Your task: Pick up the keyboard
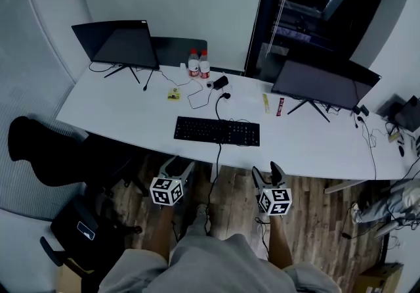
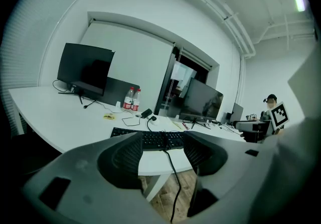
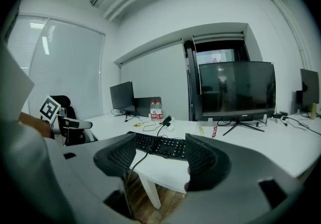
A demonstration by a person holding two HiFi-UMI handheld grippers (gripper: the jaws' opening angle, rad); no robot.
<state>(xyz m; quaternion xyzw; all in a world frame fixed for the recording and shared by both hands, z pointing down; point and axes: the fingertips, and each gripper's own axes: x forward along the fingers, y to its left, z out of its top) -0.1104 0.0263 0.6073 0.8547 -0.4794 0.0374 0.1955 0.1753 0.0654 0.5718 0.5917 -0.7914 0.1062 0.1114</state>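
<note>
Keyboard [image 1: 217, 131] lying left-to-right along desk [image 1: 118, 114], left hand-held gripper [image 2: 161, 136], right hand-held gripper [image 3: 160, 138] both spread

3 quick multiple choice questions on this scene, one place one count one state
1. Where is the keyboard? A on the floor; B on the white desk, near its front edge; C on a chair.
2. How many bottles stand on the desk? A two; B one; C four.
3. The left gripper and right gripper are: A shut on the keyboard; B shut on a cable; C open, empty.
B, it lies on the desk; A, two stand side by side; C, both jaw pairs stand apart, holding nothing.
</note>
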